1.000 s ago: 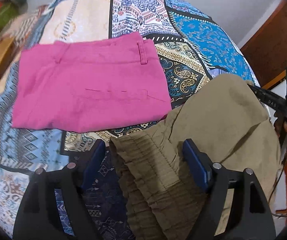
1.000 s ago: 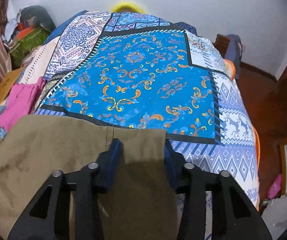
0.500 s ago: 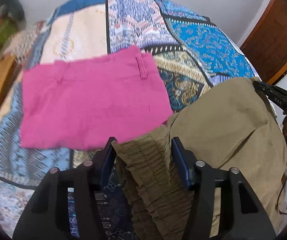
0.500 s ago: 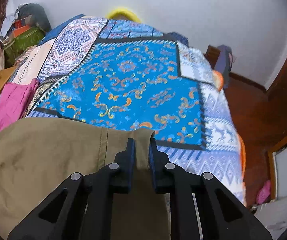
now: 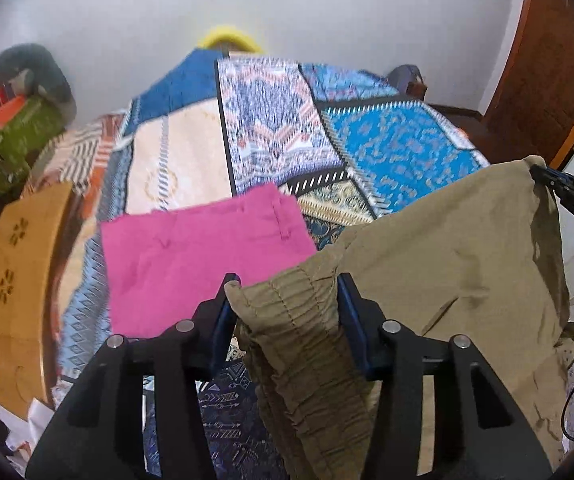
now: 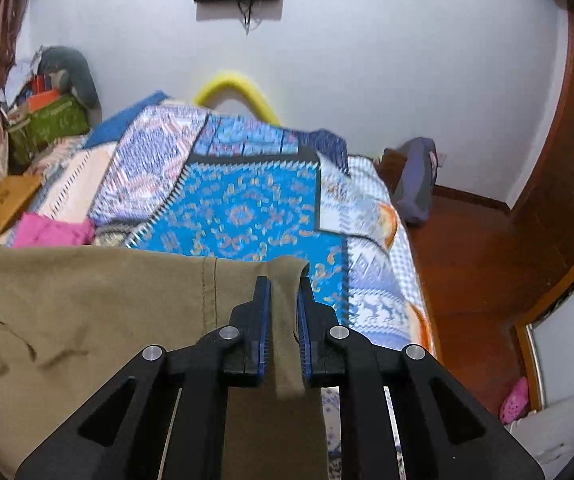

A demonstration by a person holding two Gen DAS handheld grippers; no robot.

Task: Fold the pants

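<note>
Olive-green pants (image 5: pixel 447 260) hang lifted above the patchwork bedspread (image 5: pixel 387 148), stretched between both grippers. My left gripper (image 5: pixel 287 284) has the gathered elastic waistband between its blue pads, which press on the cloth while the jaws are still closing. In the right wrist view my right gripper (image 6: pixel 283 282) is shut on a corner edge of the olive pants (image 6: pixel 87 300). The left wrist view shows that right gripper (image 5: pixel 567 196) at the cloth's far right corner. Folded pink pants (image 5: pixel 199 256) lie flat on the bed beyond the left gripper.
A curved wooden board (image 5: pixel 15 288) stands at the bed's left side. A green box (image 5: pixel 19 136) and clutter sit in the back left corner. A purple bag (image 6: pixel 415 184) rests on the red floor (image 6: pixel 467 264) right of the bed. A wooden door (image 5: pixel 547 80) is at the far right.
Both grippers closed on the olive pants and rose, lifting the cloth off the bed. The views now tilt up toward the back wall.
</note>
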